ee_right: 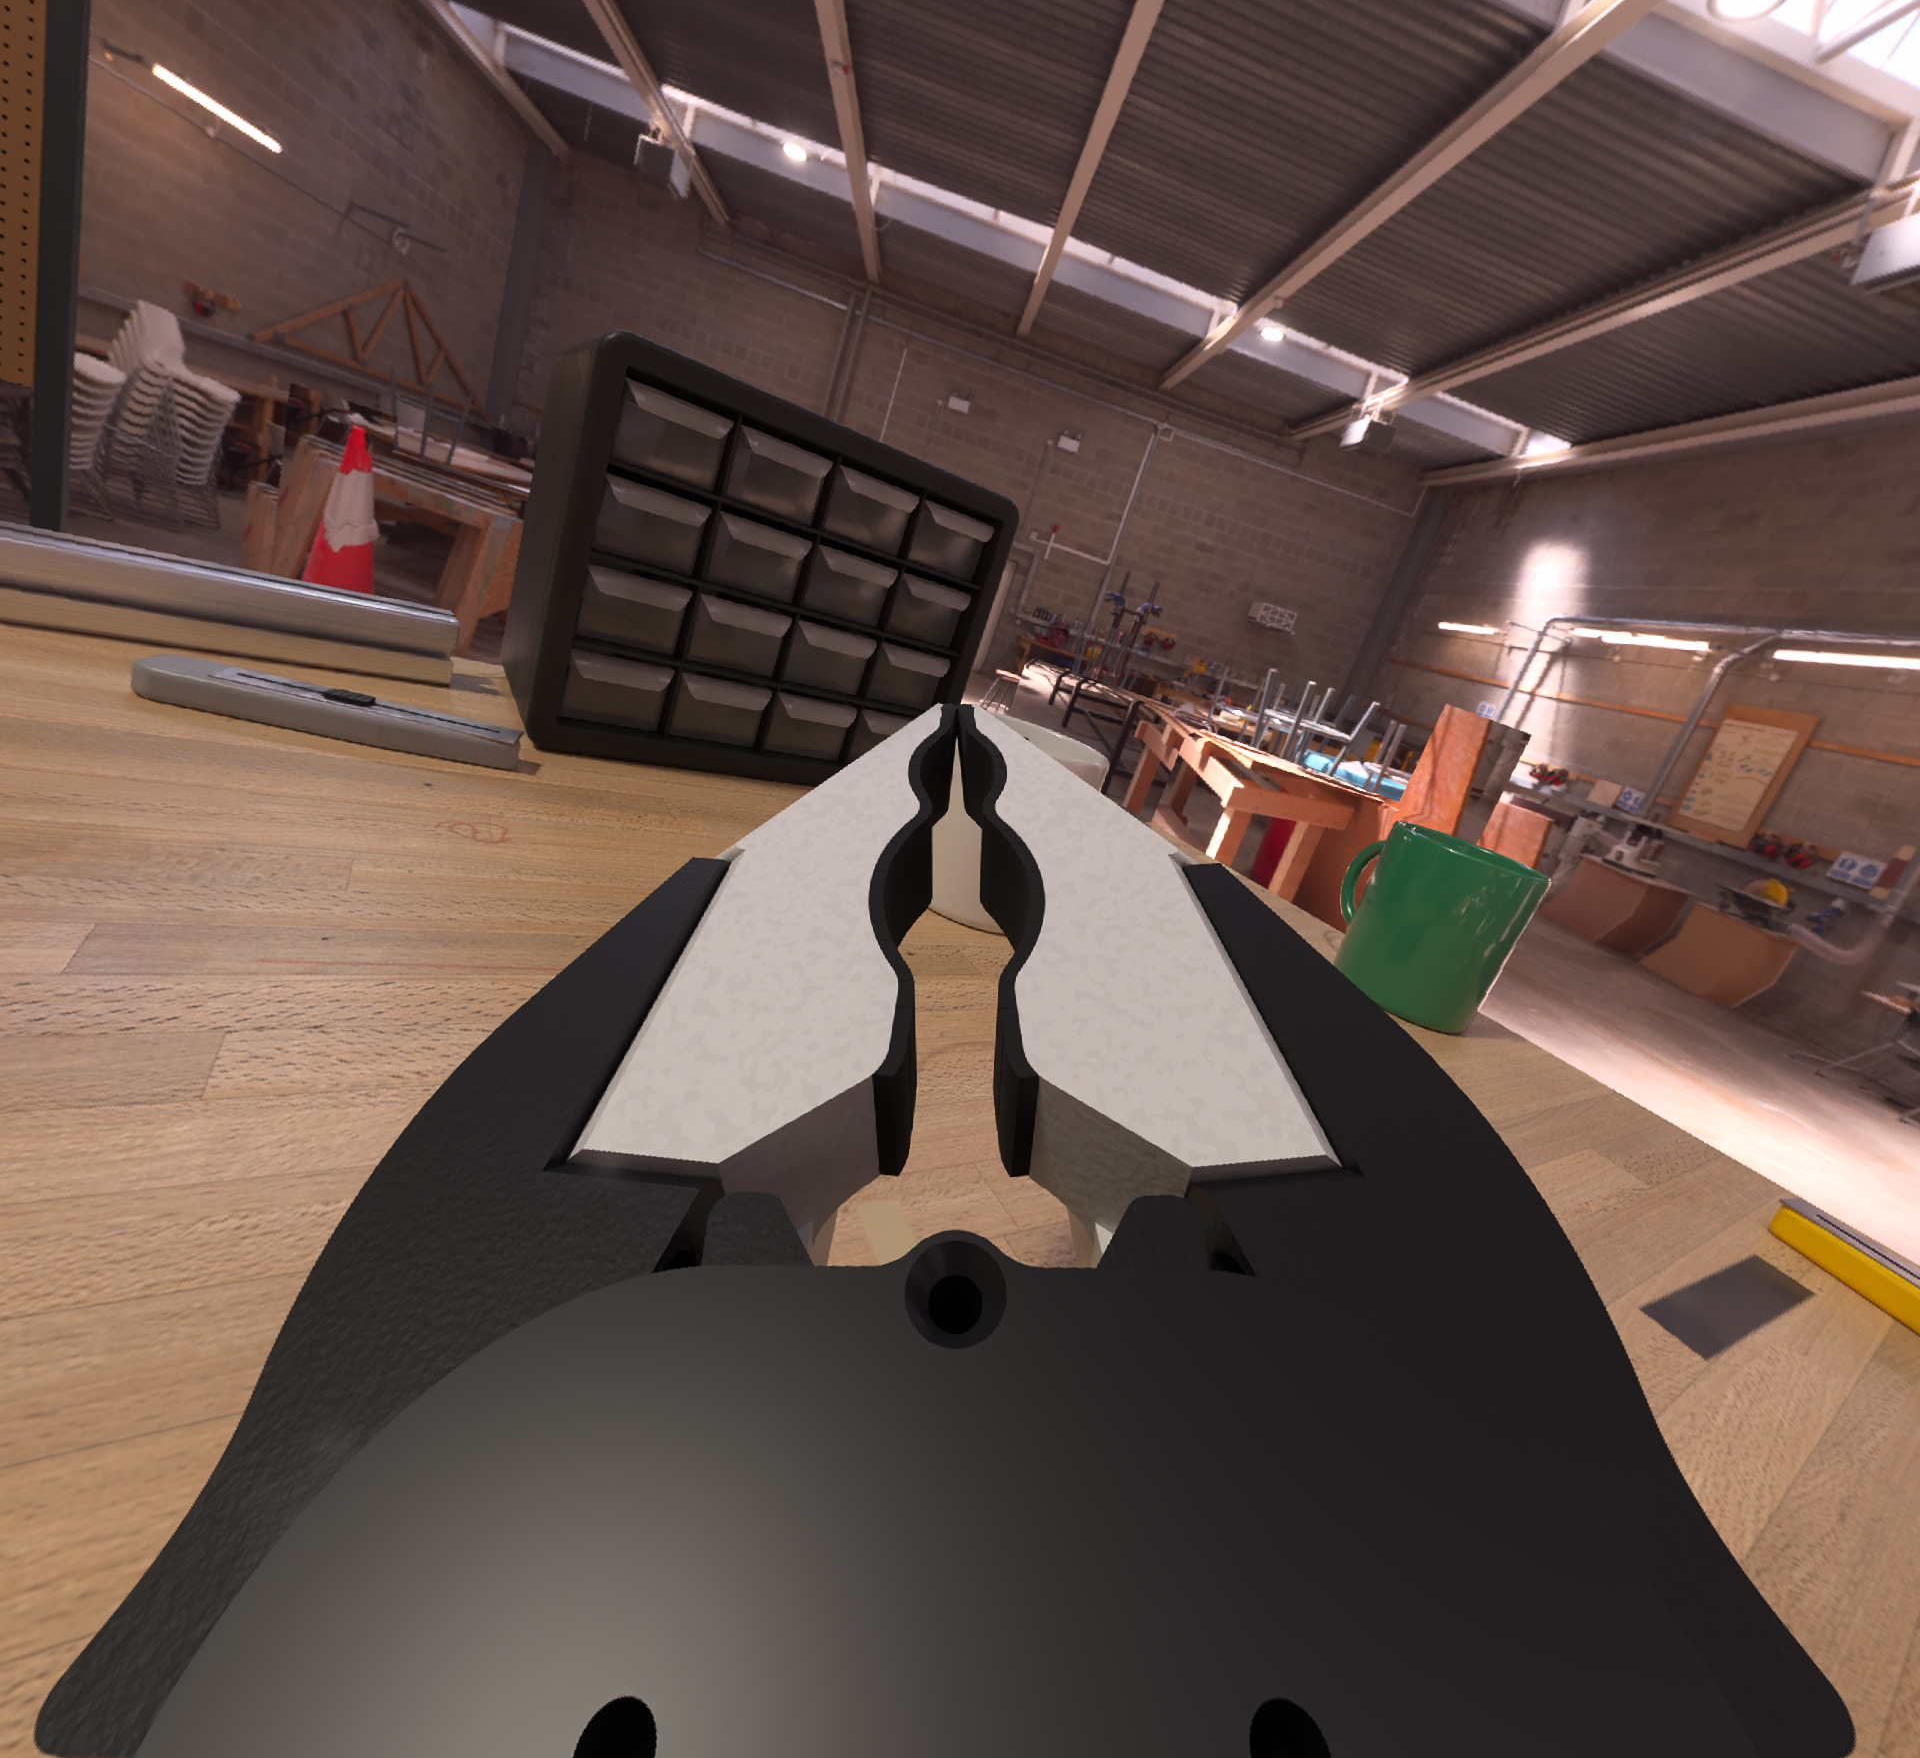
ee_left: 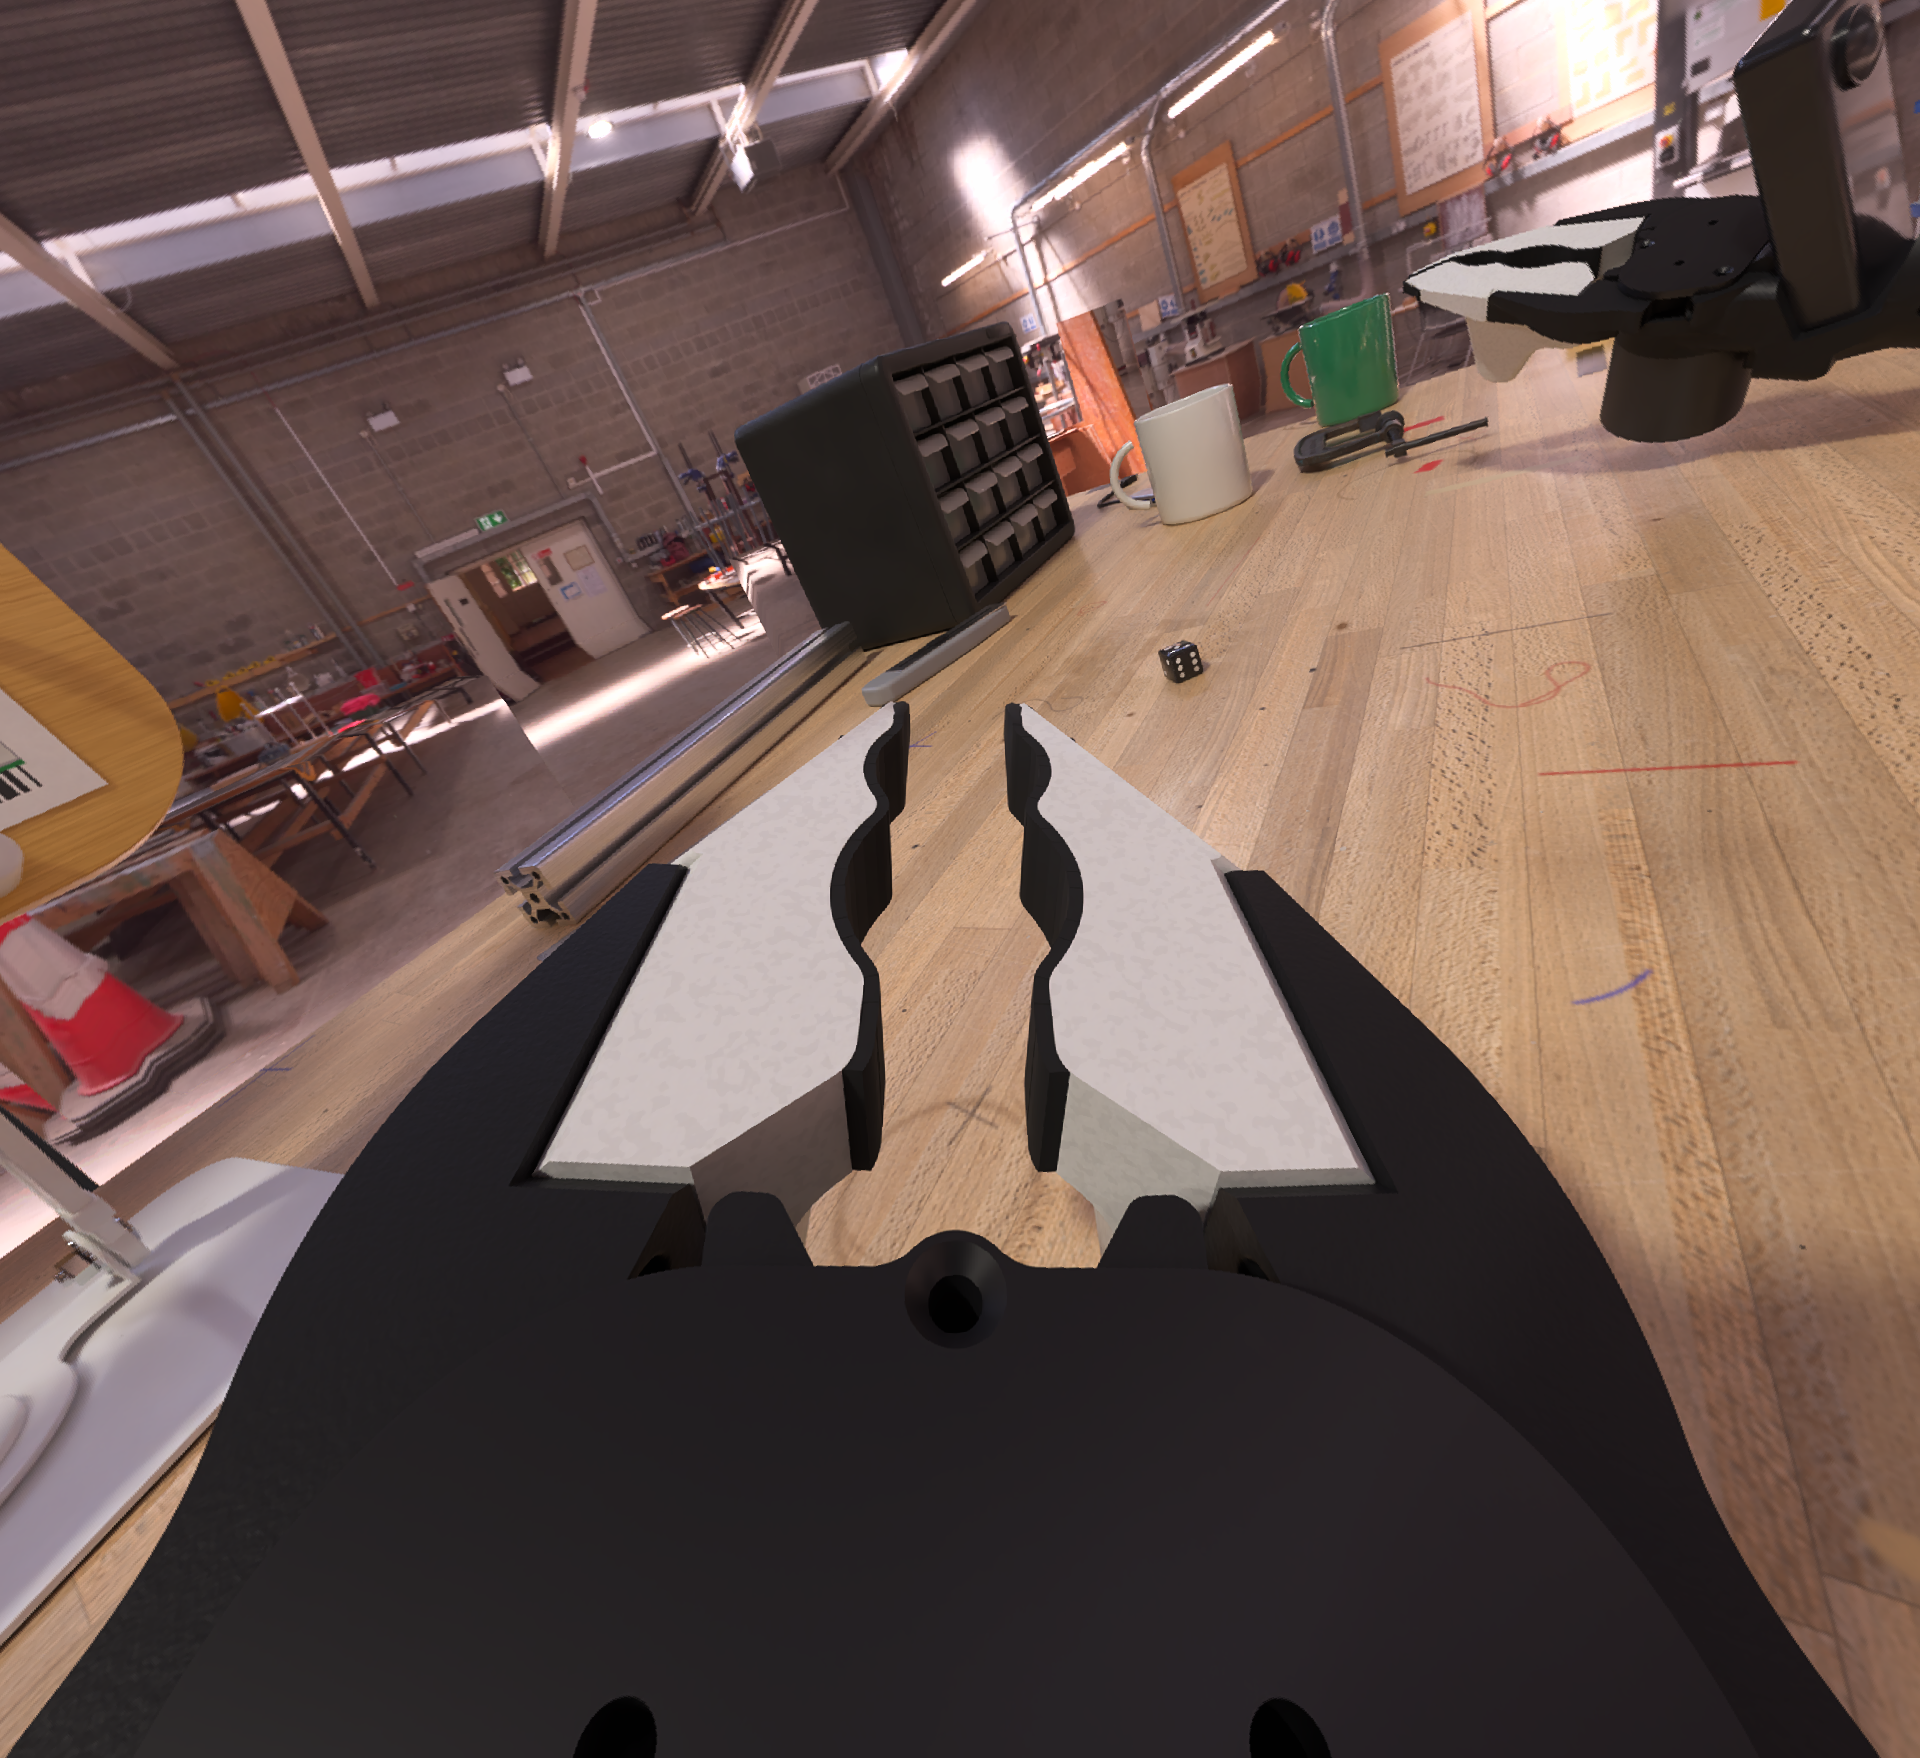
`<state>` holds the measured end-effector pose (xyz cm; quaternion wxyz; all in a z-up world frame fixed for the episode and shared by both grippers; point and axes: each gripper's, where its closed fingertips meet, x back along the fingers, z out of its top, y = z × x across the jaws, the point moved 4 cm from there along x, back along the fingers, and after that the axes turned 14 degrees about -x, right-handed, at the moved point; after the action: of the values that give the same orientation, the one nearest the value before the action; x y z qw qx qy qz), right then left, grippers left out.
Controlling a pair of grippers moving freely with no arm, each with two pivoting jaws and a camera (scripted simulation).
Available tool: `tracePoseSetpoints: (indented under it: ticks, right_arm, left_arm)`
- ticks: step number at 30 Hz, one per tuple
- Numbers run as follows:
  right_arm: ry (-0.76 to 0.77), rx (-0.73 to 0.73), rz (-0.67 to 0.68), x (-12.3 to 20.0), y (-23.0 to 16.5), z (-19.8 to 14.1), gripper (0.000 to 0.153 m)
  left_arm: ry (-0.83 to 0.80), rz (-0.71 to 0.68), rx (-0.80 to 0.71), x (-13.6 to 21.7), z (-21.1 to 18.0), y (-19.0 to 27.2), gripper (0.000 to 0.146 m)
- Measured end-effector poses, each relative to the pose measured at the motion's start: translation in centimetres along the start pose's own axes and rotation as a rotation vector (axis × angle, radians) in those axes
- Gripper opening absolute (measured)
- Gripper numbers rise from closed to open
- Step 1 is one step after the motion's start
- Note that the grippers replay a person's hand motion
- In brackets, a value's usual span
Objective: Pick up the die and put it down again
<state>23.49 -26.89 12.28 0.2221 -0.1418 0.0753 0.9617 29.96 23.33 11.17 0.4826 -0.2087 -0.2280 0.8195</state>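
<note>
A small black die (ee_left: pixel 1181 662) with white pips lies on the wooden table (ee_left: pixel 1558 877), ahead and a little right of my left gripper (ee_left: pixel 956 721). The left gripper is open and empty, with a gap between its fingertips, and is apart from the die. My right gripper (ee_right: pixel 956 719) is shut with nothing between its fingers. It also shows in the left wrist view (ee_left: pixel 1455 295), hovering above the table at the far right, well beyond the die. The die does not show in the right wrist view.
A black drawer cabinet (ee_left: pixel 914 482) (ee_right: pixel 748 565) stands at the table's back. A white mug (ee_left: pixel 1193 453), a green mug (ee_left: pixel 1345 363) (ee_right: pixel 1439 929) and a black clamp (ee_left: pixel 1371 441) stand beyond the die. A grey utility knife (ee_right: pixel 322 706) and an aluminium rail (ee_left: pixel 675 804) lie along the left edge.
</note>
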Motion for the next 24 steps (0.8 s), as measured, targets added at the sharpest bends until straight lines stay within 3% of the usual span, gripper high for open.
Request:
tracePoseSetpoints:
  ticks: [11,13,17,20,24]
  right_arm:
    - [-0.015,0.008,-0.004,-0.1,-0.1,-0.2,0.000]
    - [-0.020,0.012,0.010,-0.4,-0.4,-0.4,0.000]
    - [-0.019,0.052,0.079,-1.3,-1.4,-0.7,0.001]
    - [-0.028,0.124,0.114,-2.6,-2.0,-1.2,0.004]
    - [-0.031,0.176,0.132,-4.3,-1.9,-1.9,0.005]
  left_arm:
    - [-0.022,-0.060,-0.004,-0.4,-0.1,0.6,0.018]
    - [-0.031,-0.165,0.005,-1.0,0.7,1.6,0.022]
    - [-0.053,-0.434,-0.021,-4.2,2.5,3.8,0.047]
    - [-0.078,-0.612,-0.024,-8.1,3.4,4.8,0.060]
    - [-0.131,-0.828,-0.062,-14.4,2.8,5.7,0.065]
